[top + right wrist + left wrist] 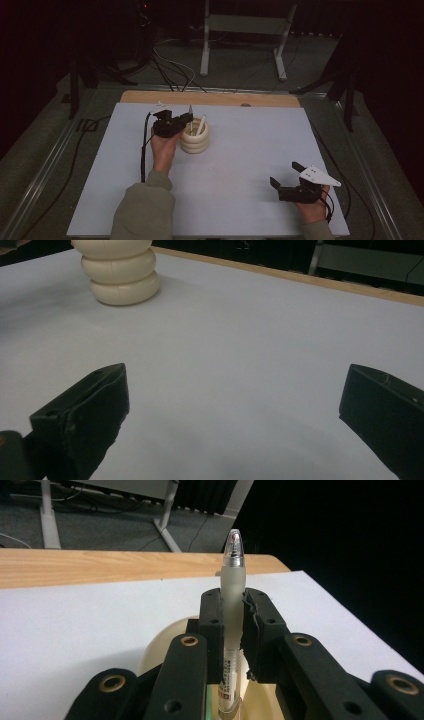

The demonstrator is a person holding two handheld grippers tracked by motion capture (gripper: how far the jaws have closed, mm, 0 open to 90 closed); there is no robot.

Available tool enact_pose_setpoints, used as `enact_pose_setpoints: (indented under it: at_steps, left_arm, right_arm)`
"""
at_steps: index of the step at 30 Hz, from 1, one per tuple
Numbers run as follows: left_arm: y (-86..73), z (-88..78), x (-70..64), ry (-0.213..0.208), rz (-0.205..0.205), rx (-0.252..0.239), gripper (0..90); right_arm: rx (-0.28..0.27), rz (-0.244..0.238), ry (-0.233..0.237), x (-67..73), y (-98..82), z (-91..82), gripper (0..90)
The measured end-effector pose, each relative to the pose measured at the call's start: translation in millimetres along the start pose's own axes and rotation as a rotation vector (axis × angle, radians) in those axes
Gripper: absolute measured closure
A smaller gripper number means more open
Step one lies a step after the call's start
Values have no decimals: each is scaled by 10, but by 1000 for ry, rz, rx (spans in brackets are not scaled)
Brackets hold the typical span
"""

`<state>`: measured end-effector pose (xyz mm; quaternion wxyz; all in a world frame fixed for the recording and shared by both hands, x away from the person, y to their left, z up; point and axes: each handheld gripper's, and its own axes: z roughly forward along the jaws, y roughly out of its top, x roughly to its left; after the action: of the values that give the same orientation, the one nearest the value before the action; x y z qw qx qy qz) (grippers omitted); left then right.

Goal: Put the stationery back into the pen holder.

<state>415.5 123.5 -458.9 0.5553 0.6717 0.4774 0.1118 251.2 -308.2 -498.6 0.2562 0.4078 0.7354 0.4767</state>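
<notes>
One pen clamped upright in left gripper, over holder.

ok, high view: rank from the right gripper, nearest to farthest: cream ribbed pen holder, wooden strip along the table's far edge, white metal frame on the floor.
From the right gripper:
1. Cream ribbed pen holder, mid-table, up-left.
2. Wooden strip, far table edge.
3. White metal frame, on the floor beyond the table.

The left gripper is held out from the left hand toward the desk's far edge, forearm stretched forward, its jaws clamped together on a pen. The right gripper sits in the right hand near the desk's near right corner, jaws spread wide apart, nothing between them.
</notes>
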Motion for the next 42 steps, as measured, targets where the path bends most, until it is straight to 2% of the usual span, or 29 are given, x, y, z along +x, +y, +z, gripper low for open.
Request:
enact_pose_setpoints:
  at_steps: [4,10,20,26,30,36,42]
  left_arm:
    - [-73,16,28,-3,-15,7,800]
    - [-68,-1,40,-5,-28,14,797]
    - [-73,-39,55,9,-22,14,793]
    - [-88,-43,56,37,-13,11,782]
    - [-101,-33,80,18,-35,24,775]
    - [-102,-31,71,-22,-51,11,597]
    - [-89,-50,66,-21,-61,-3,361]
  right_arm:
    - [0,-1,1,3,1,-1,0]
    - [2,-1,2,3,-1,4,0]
    - [4,-4,3,8,-1,7,0]
    - [5,-4,3,7,-3,9,0]
    - [5,-4,3,7,-2,8,0]
    - [5,-3,1,9,-2,5,0]
    - [4,-3,1,9,-1,2,0]
